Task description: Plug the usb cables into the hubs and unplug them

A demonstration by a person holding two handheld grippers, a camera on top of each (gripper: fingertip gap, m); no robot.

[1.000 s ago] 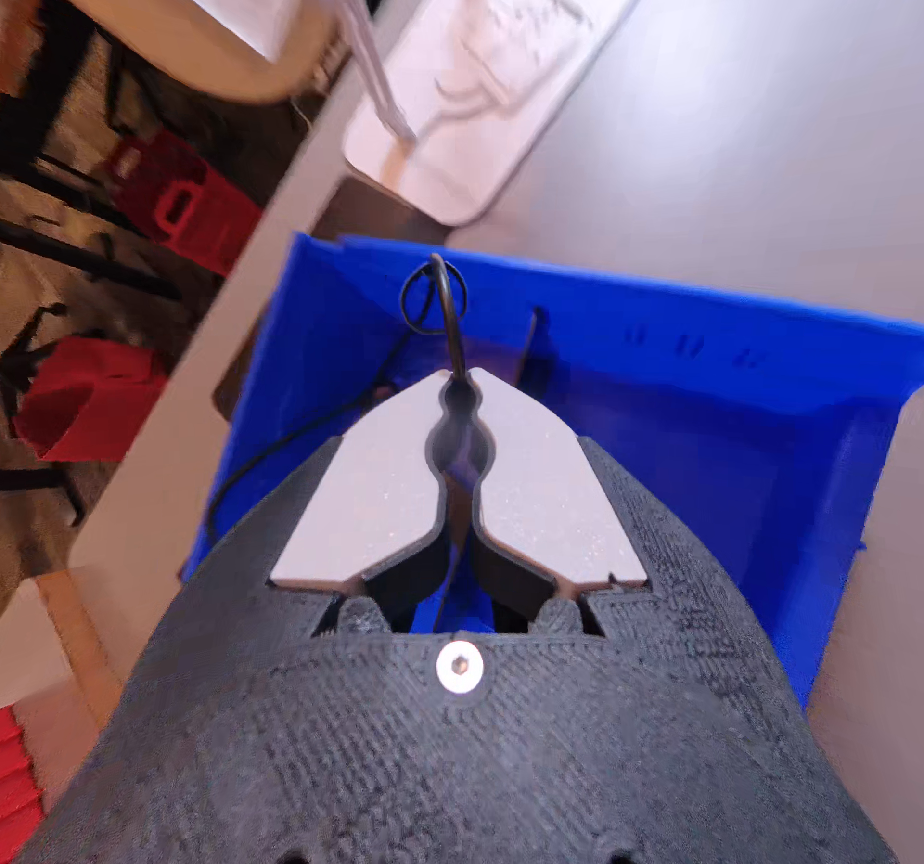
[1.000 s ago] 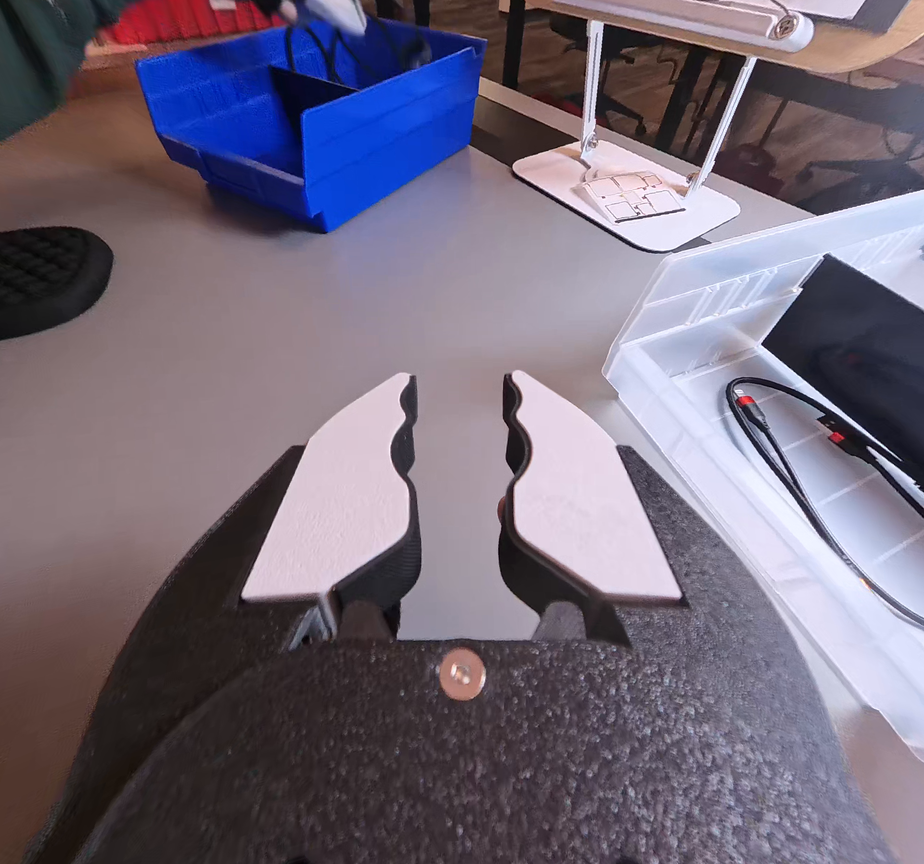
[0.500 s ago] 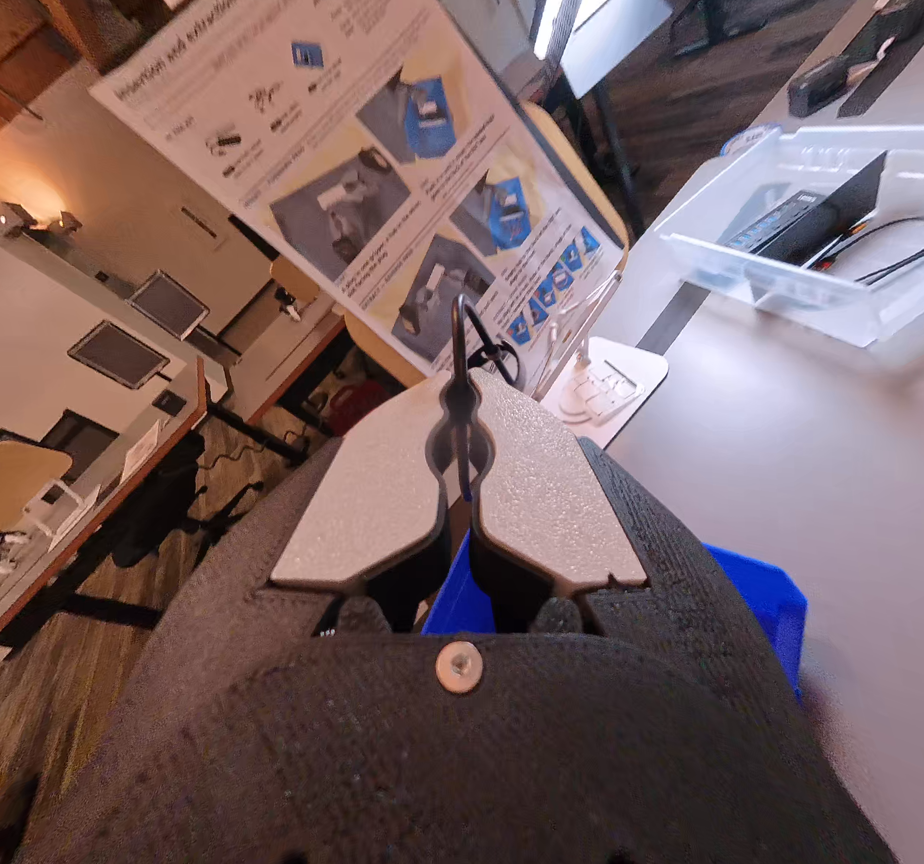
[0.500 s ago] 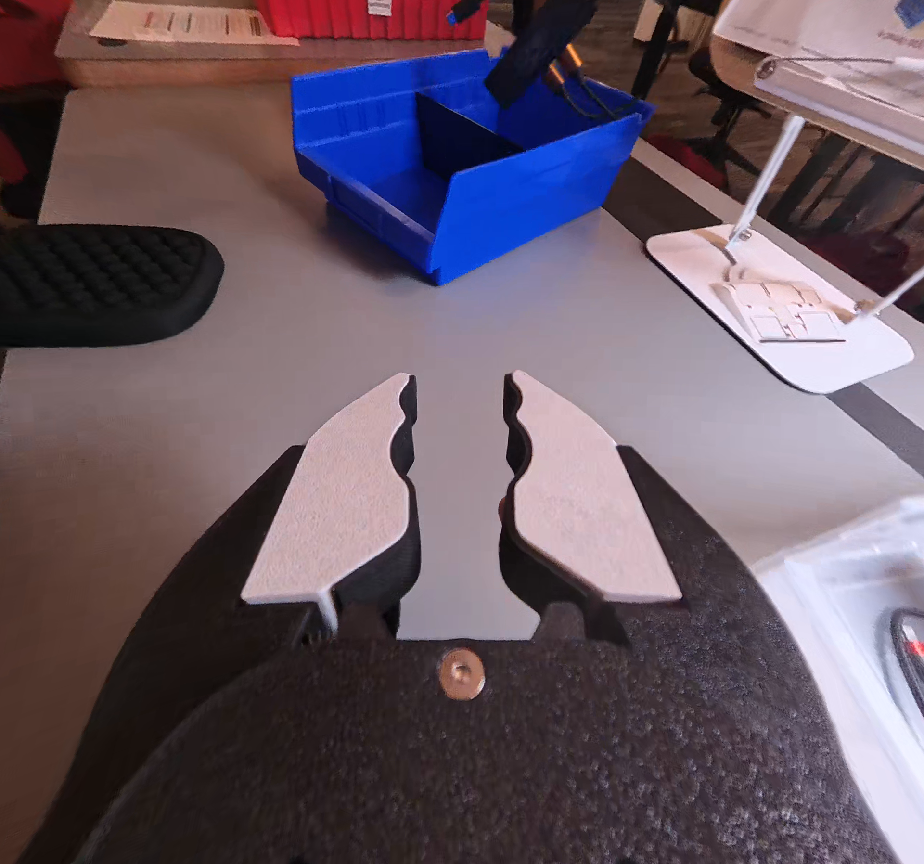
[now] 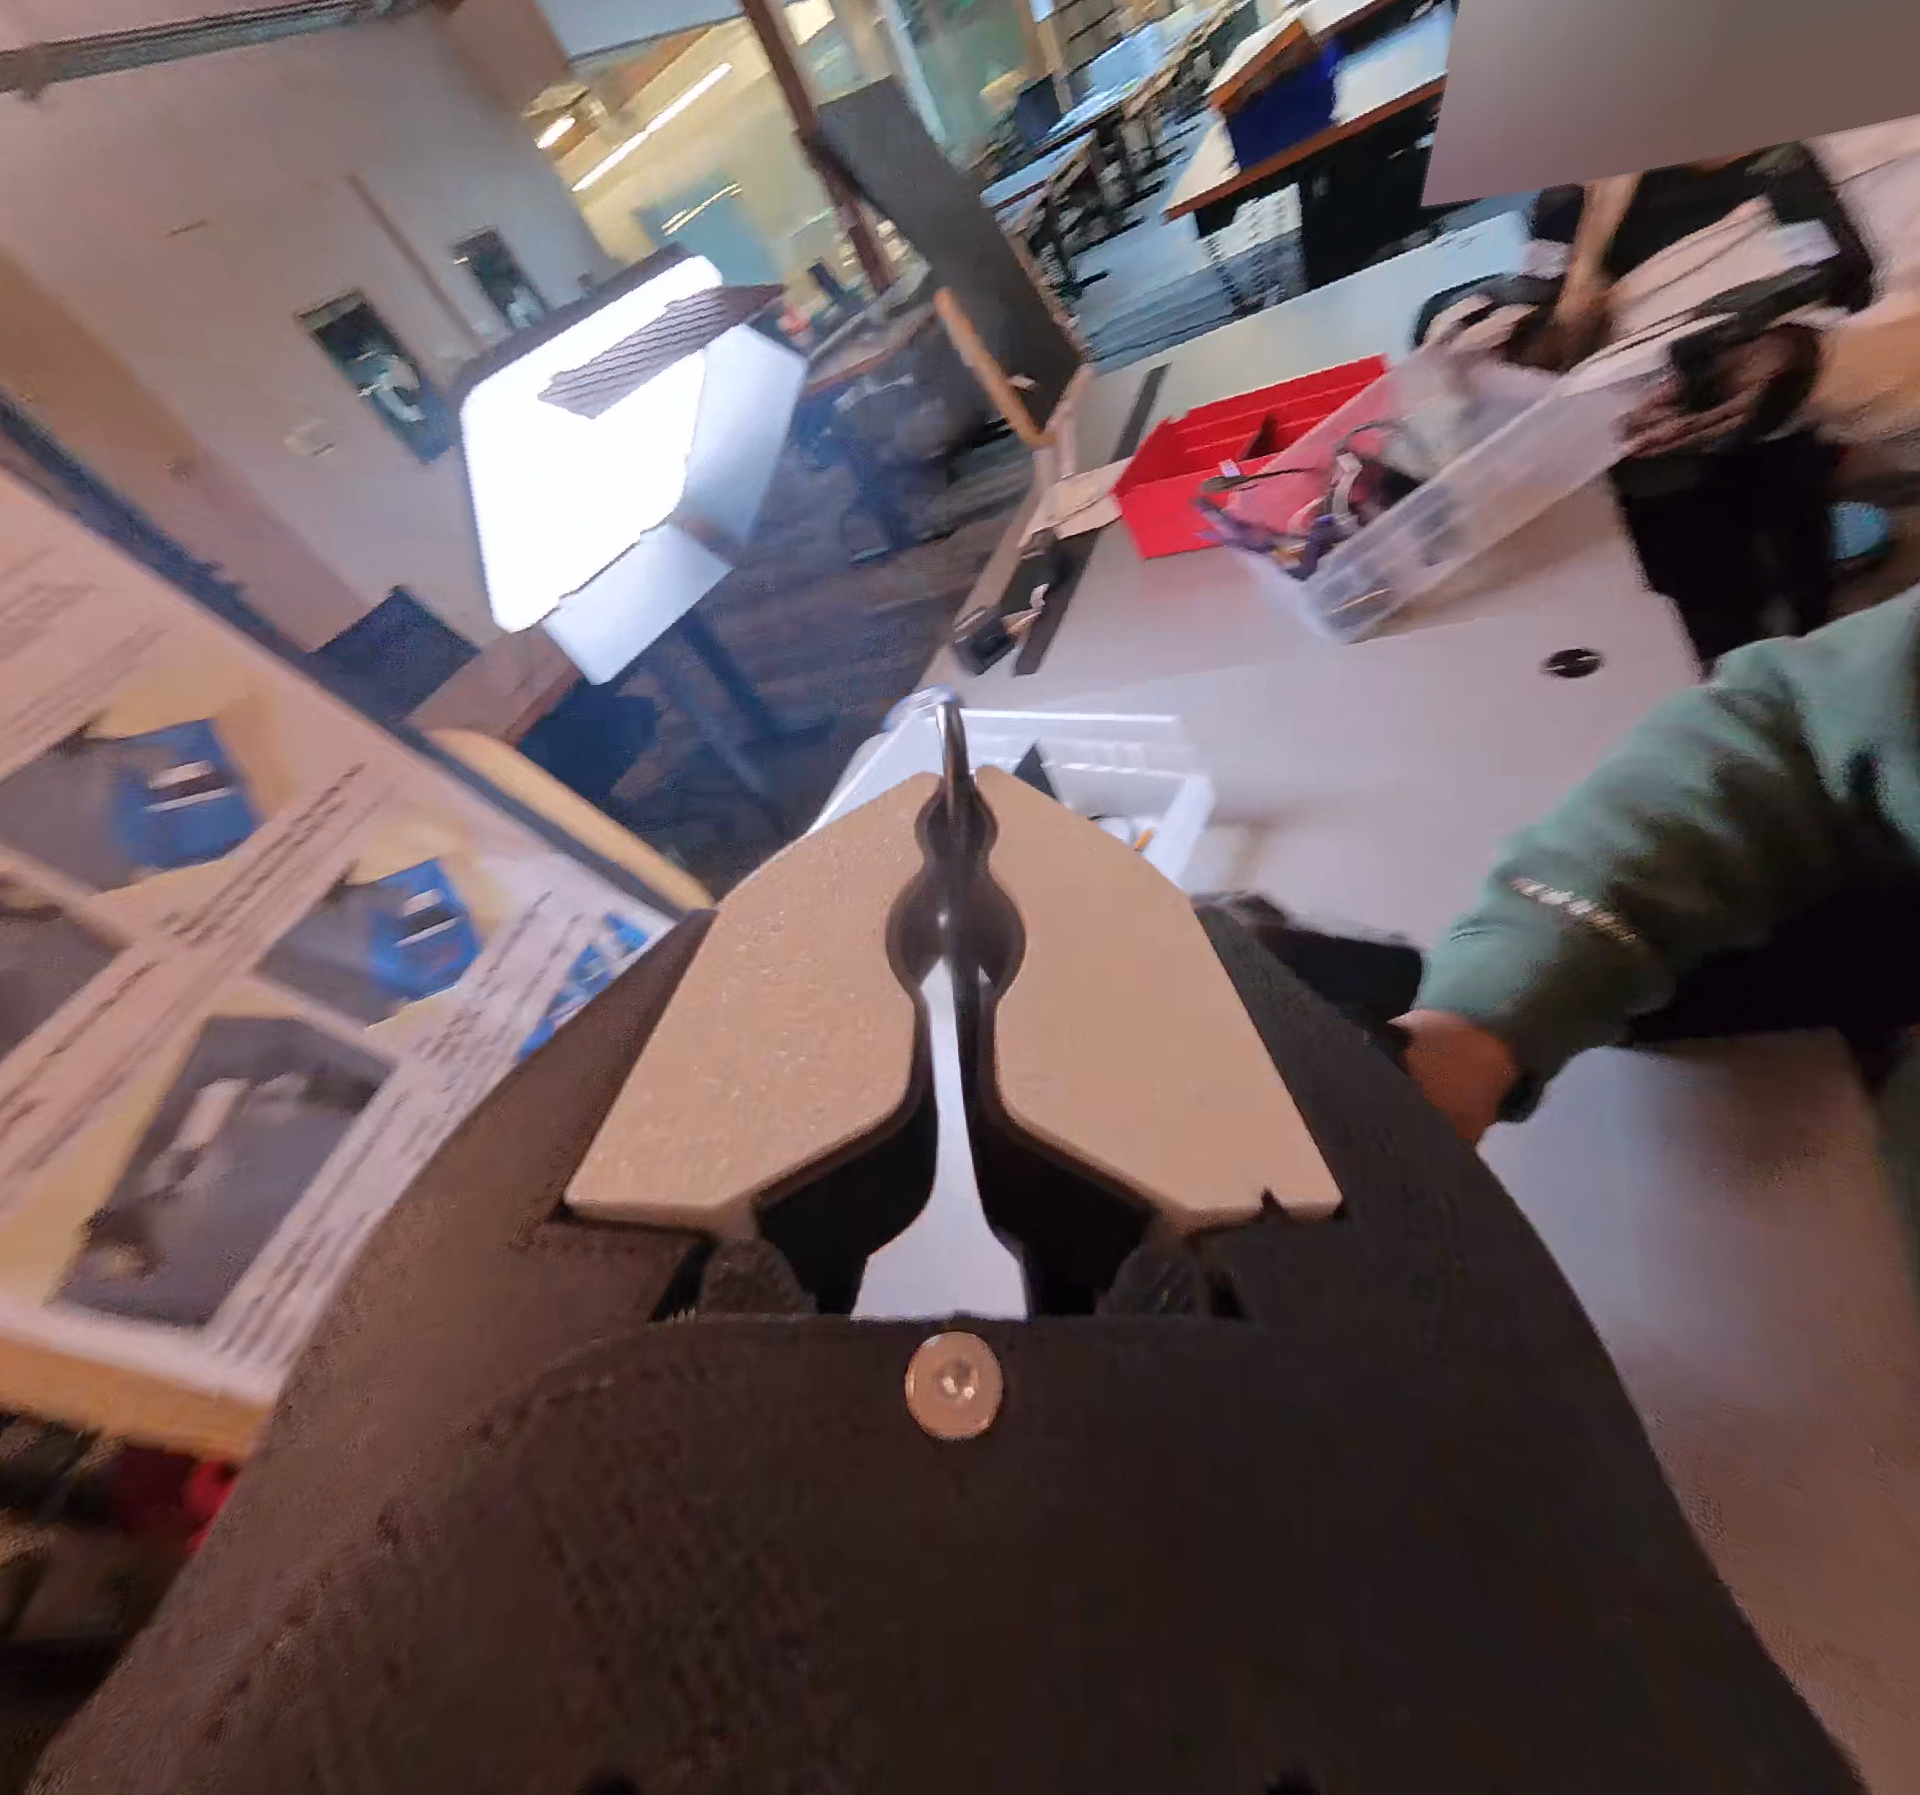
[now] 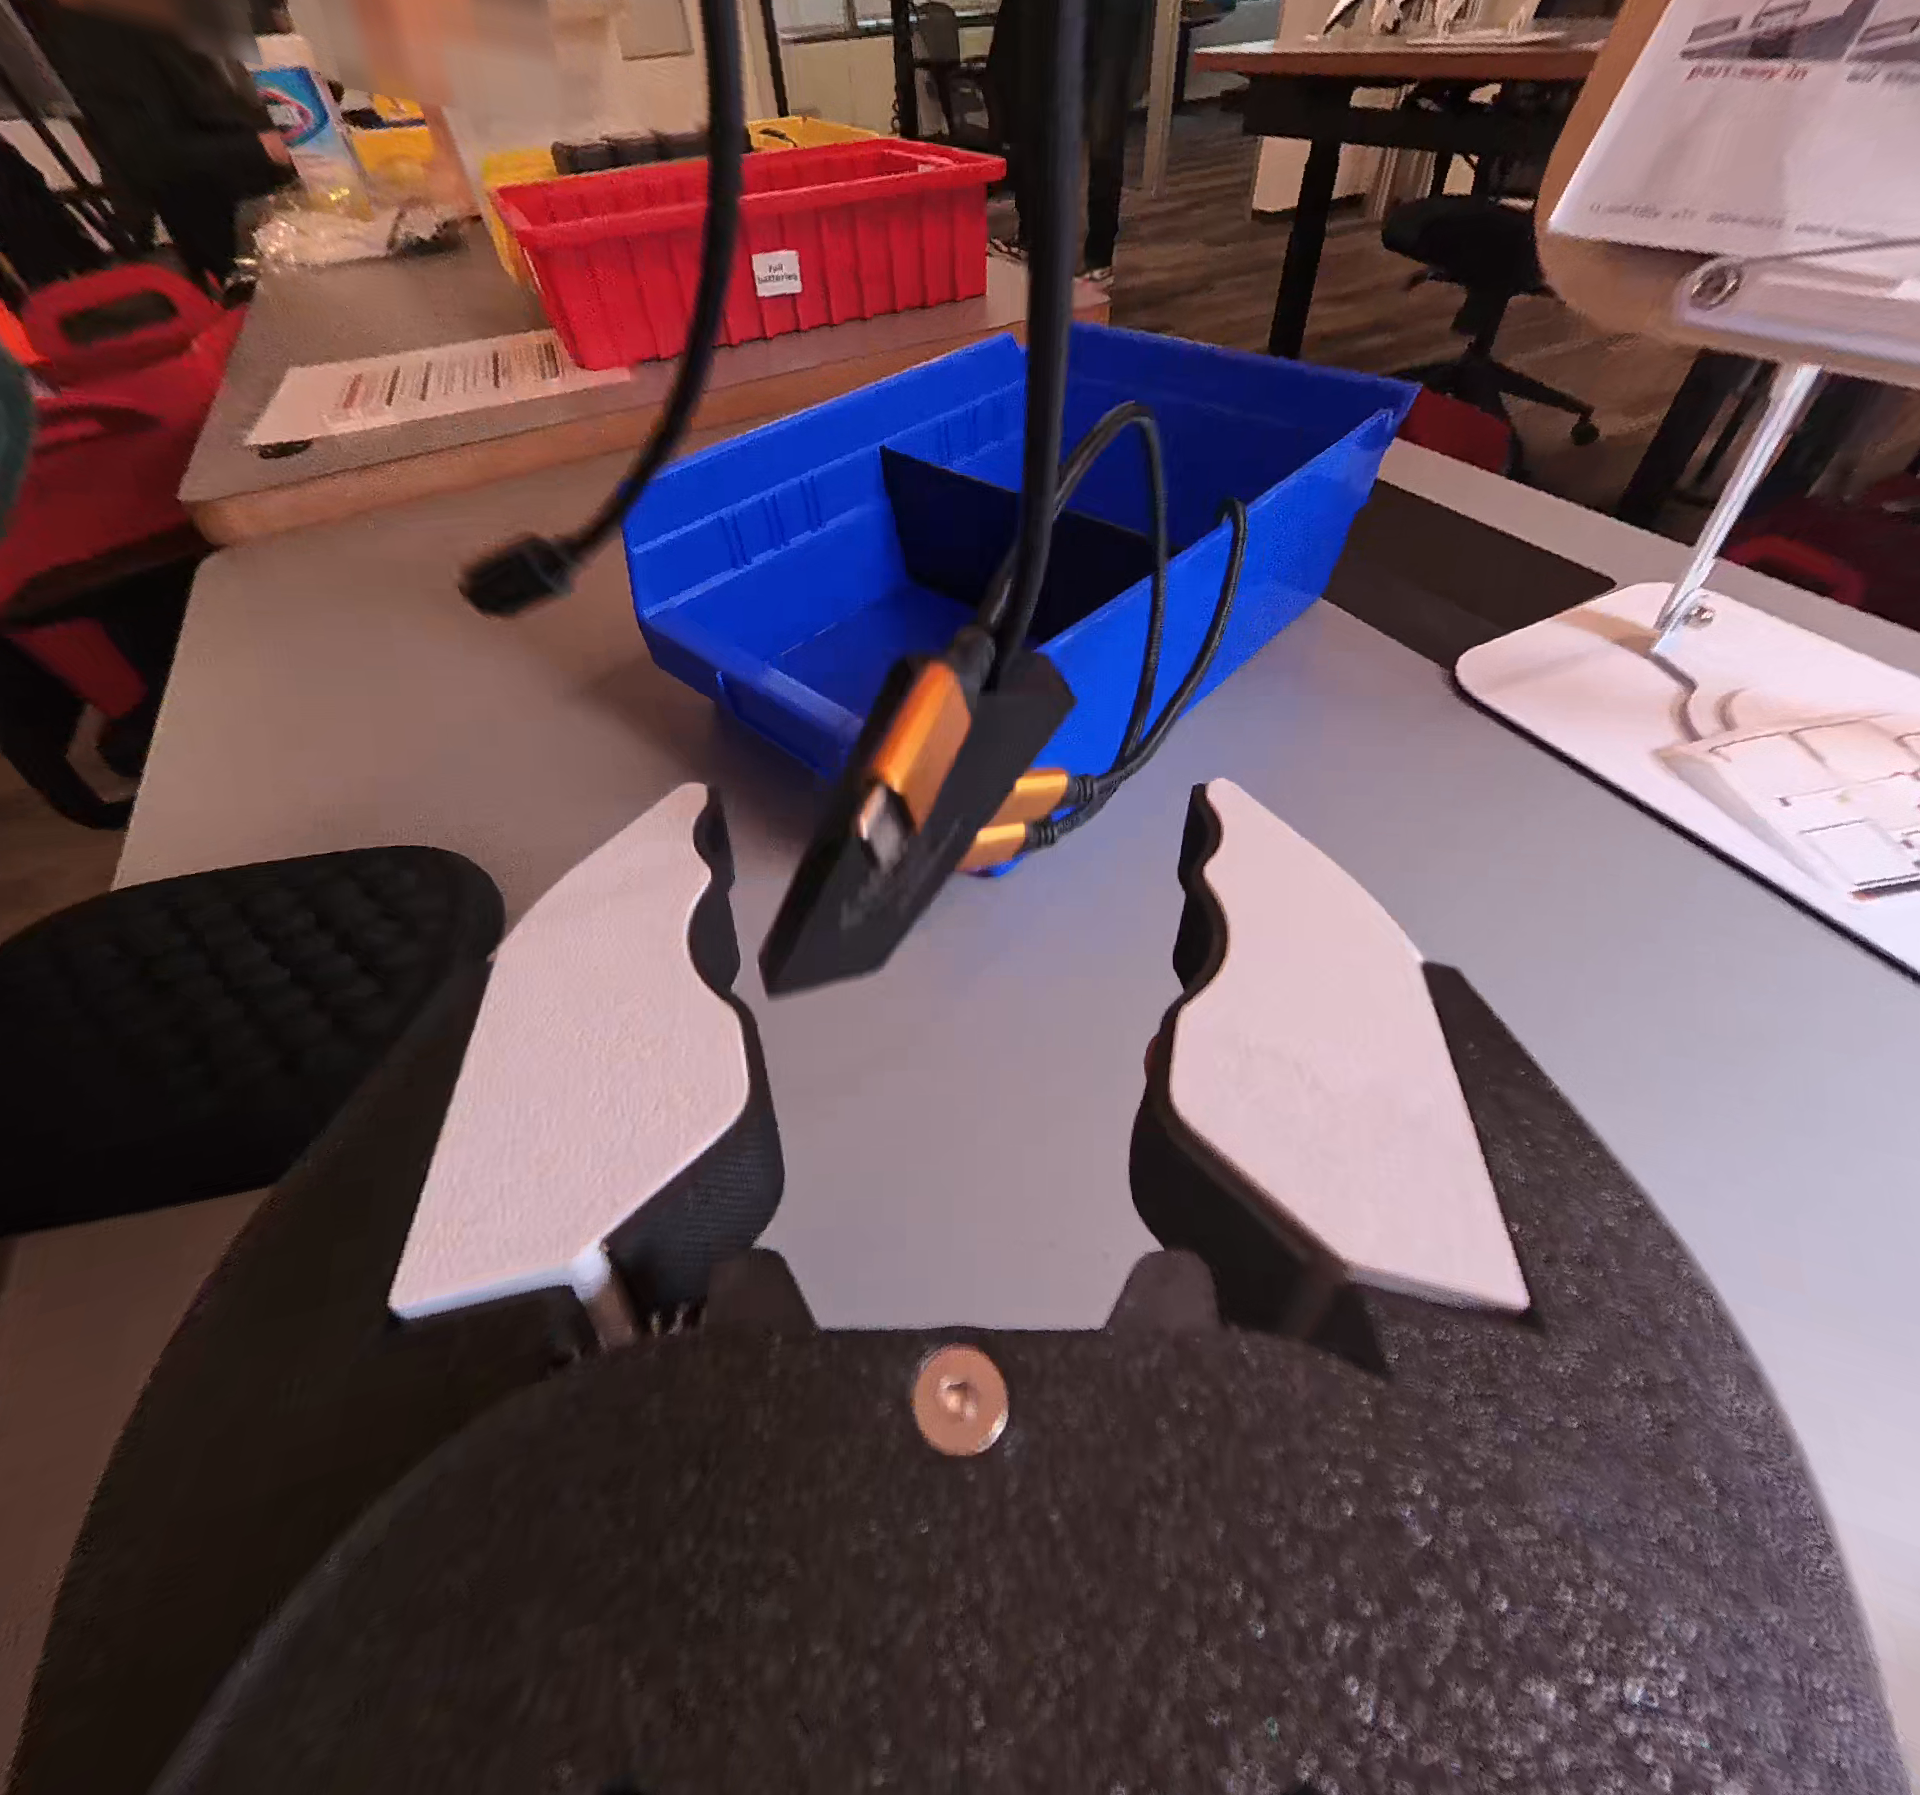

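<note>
My left gripper (image 5: 956, 789) is shut on a thin black cable (image 5: 954, 748) that runs up between its fingertips. In the right wrist view that cable (image 6: 1044, 187) hangs down from above with a flat black hub (image 6: 914, 872) dangling from it, tilted, in the air. Two orange USB plugs (image 6: 920, 748) with black cables sit against the hub. A second cable end with a black plug (image 6: 514, 576) swings at the left. My right gripper (image 6: 956, 800) is wide open and empty, just below and behind the hub. The blue bin (image 6: 1299, 498) stands behind it.
A black wrist rest (image 6: 208, 997) lies left of my right gripper. A white stand base (image 6: 1662, 706) with a poster is on the right. A red bin (image 6: 748, 249) sits on the far table. A white bin (image 5: 1101, 789) and a person's teal sleeve (image 5: 1662, 862) show in the left wrist view. Spacing between my two grippers at the tips: around 25 cm.
My left gripper has lifted the cable with the hub out of the blue bin and swung it in front of my right gripper. My right gripper has opened wider.
</note>
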